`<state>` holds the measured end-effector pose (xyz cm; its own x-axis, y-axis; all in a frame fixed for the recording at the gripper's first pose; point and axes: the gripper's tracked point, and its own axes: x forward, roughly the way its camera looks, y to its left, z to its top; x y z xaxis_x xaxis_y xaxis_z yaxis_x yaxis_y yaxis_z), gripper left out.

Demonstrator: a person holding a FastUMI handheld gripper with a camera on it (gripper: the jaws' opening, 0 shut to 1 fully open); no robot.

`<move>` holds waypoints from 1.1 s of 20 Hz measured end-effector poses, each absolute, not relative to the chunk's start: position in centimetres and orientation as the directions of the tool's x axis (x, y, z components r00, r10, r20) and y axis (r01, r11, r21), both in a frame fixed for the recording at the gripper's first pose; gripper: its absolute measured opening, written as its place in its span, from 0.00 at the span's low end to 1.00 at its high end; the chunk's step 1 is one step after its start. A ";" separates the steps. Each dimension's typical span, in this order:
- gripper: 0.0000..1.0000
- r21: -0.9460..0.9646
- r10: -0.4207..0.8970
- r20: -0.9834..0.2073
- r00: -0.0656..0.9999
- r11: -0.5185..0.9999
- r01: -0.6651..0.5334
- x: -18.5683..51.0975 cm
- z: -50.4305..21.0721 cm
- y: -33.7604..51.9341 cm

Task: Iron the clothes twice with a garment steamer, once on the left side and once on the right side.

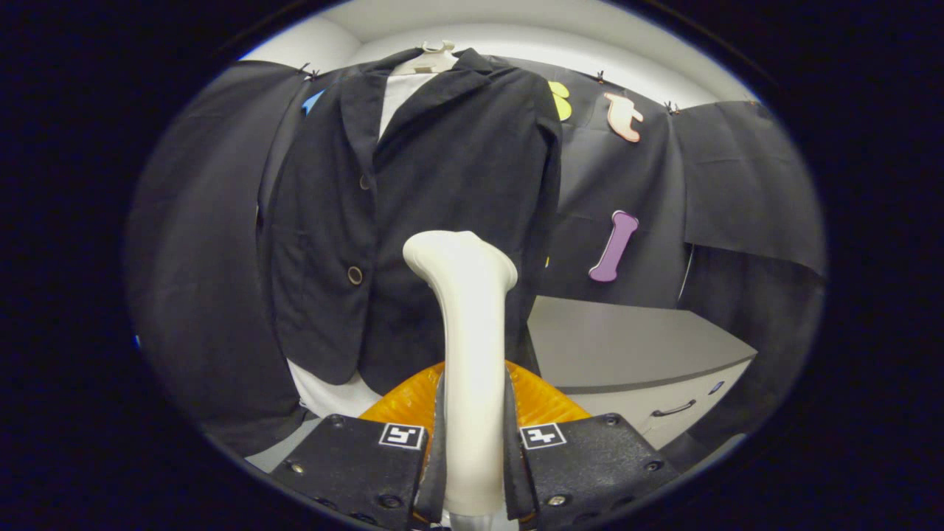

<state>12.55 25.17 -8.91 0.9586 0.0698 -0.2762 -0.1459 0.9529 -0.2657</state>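
Your gripper (pixel 472 450): fingers clamp the steamer (pixel 468 354), smooth, curved, white plastic handle. Ahead: dark matte woven jacket (pixel 435 192), two buttons, on hanger (pixel 431 59).

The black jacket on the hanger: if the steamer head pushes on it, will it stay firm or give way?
The black jacket probably gives way: it hangs loose from the hanger. It may swing. The gripper is shut on the steamer.
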 end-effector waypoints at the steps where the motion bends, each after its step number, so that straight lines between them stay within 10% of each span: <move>1: 0.34 -0.263 0.068 -0.287 0.956 0.954 -0.147 12.4 -9.6 25.0; 22: 0.34 -0.263 0.049 -0.558 0.828 0.936 -0.233 11.8 -24.8 20.0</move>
